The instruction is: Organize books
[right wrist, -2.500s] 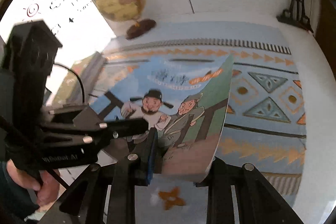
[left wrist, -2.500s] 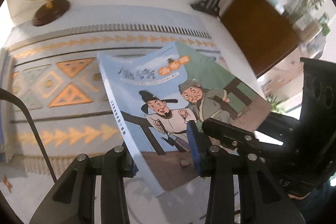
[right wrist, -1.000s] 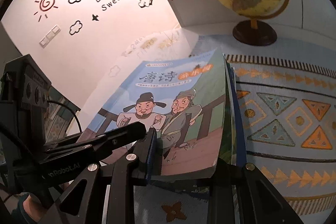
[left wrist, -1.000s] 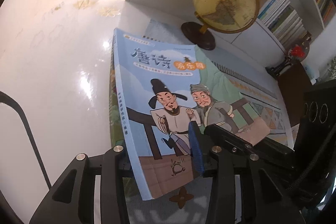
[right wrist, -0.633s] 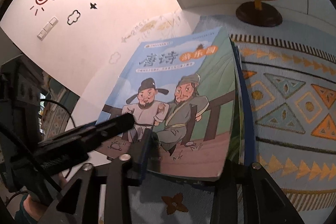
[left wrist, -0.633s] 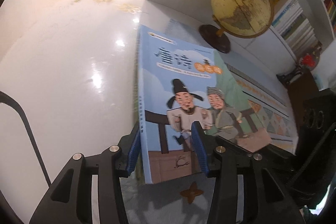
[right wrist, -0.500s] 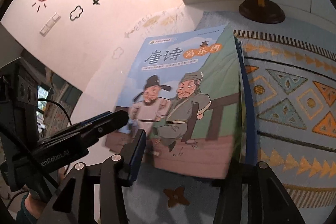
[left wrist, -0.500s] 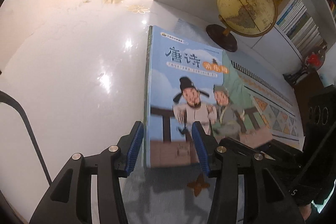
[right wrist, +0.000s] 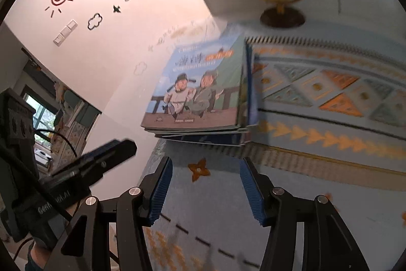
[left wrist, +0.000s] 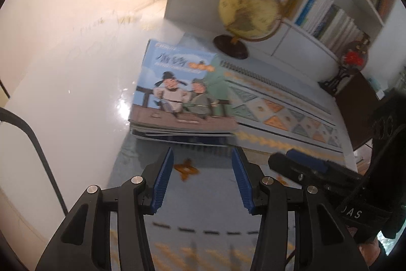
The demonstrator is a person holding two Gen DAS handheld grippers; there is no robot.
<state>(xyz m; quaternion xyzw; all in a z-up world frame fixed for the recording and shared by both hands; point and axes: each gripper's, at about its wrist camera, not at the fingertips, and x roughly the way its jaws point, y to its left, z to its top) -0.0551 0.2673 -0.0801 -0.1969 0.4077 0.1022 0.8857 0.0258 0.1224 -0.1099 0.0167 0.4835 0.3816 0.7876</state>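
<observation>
Left wrist view: left gripper [left wrist: 201, 180] spread wide, empty; right gripper [right wrist: 205, 191] likewise. Illustrated book [left wrist: 177, 90] lies face-up atop stack [right wrist: 203, 135] at rug [left wrist: 279, 108] edge. Placement looks complete, so both claws sit clear.

A glossy white floor [left wrist: 63, 103] throws back a bright glare beside a pale blue patterned rug [right wrist: 330, 98]. The pinkish wall [right wrist: 106, 24] carries sun and cloud decals. A white bookcase [left wrist: 337, 6] stands behind a blurred globe [left wrist: 247, 12], and there is perhaps a window [right wrist: 43, 118] far left.
</observation>
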